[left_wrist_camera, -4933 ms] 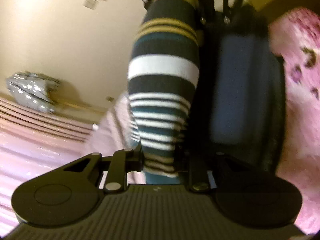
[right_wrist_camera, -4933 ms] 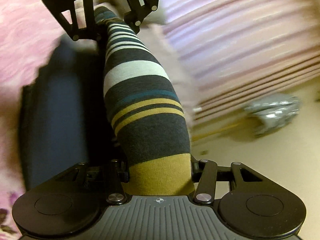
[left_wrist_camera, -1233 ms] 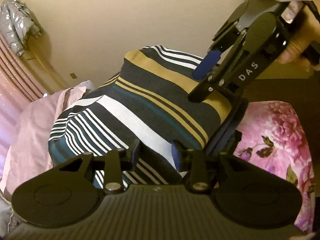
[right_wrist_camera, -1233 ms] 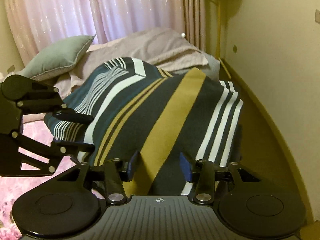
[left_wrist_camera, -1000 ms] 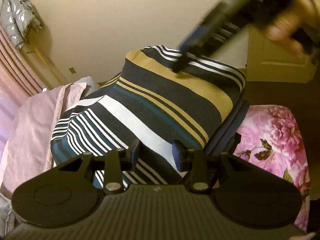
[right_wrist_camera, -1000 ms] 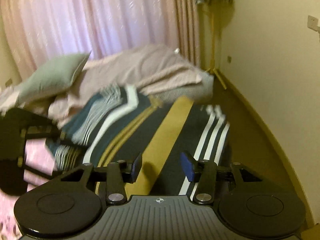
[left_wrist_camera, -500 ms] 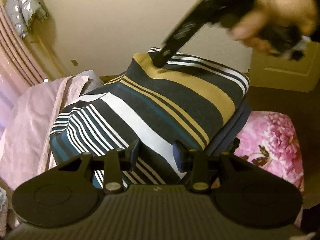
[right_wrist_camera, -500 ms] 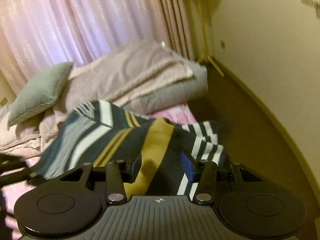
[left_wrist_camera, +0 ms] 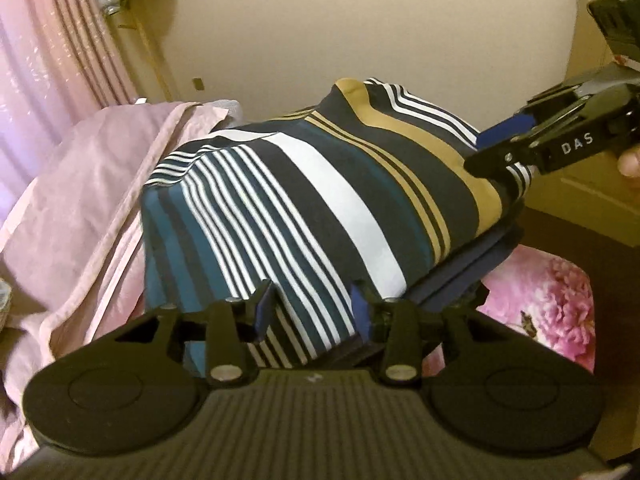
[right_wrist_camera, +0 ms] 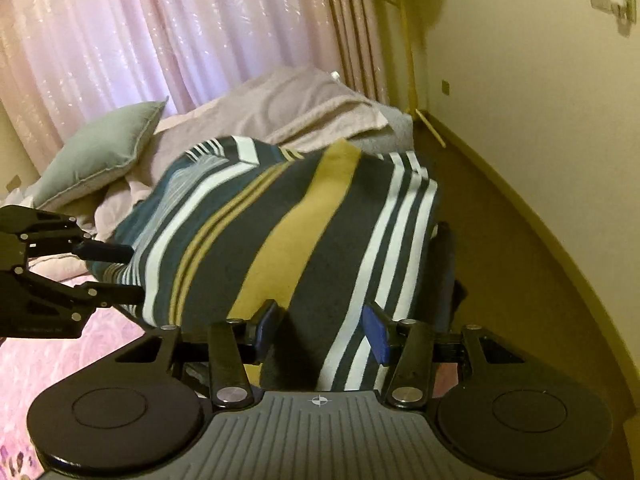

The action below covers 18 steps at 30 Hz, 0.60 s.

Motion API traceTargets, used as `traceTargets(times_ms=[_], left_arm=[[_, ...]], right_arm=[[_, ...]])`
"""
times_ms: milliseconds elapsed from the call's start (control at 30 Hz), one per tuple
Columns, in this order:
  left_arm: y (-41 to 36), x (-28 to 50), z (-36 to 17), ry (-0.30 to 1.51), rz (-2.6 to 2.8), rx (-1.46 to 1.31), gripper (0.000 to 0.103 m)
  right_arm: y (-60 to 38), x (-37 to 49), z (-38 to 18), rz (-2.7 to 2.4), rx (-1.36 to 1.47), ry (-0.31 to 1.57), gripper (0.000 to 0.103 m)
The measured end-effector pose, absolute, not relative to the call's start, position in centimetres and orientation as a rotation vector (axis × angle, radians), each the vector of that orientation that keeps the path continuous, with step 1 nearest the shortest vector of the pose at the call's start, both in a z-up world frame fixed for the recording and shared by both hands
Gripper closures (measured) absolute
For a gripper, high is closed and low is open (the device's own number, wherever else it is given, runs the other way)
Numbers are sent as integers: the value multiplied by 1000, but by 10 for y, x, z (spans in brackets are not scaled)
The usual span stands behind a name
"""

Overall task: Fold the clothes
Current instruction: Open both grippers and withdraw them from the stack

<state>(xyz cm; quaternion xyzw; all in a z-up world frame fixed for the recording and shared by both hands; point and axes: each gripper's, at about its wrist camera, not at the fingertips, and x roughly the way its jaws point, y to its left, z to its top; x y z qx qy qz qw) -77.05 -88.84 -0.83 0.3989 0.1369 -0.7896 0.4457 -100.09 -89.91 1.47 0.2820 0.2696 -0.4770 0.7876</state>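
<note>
Both hand-held tools are matte black. The left gripper (left_wrist_camera: 310, 308) has a ribbed grey front plate flanked by two round black discs, silver screws on its linkage bars, and blue pads on its fingers (left_wrist_camera: 264, 307). The right gripper (right_wrist_camera: 322, 326) is built alike; seen from the left wrist, its side carries white letters "DAS".

The striped garment (left_wrist_camera: 320, 200) is folded into a thick rectangular bundle, with bands of dark navy, teal, white and mustard running across its top. It lies on top of a folded dark blue garment (left_wrist_camera: 472, 256), whose edges show beneath one side. Both rest as a stack at the corner of the bed (left_wrist_camera: 536, 288), on its pink floral cover.
</note>
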Motion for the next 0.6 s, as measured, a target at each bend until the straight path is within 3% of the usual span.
traceTargets(times_ms=[67, 100, 133, 400, 600], left_arm=[[-878, -764, -5, 355, -1928, 978, 58], [-871, -759, -6, 378, -1908, 970, 51], [-865, -754, -6, 409, -1886, 962, 48], [-800, -715, -21, 654, -1724, 850, 15], [-742, -690, -7, 666, -1741, 745, 14]], right_arm=[[-887, -1002, 21, -1033, 606, 551, 42], [-878, -1001, 22, -1043, 603, 541, 24], [-868, -1001, 22, -1059, 594, 534, 15], [-783, -976, 4, -1098, 651, 610, 14], [-721, -955, 9, -1224, 722, 595, 13]])
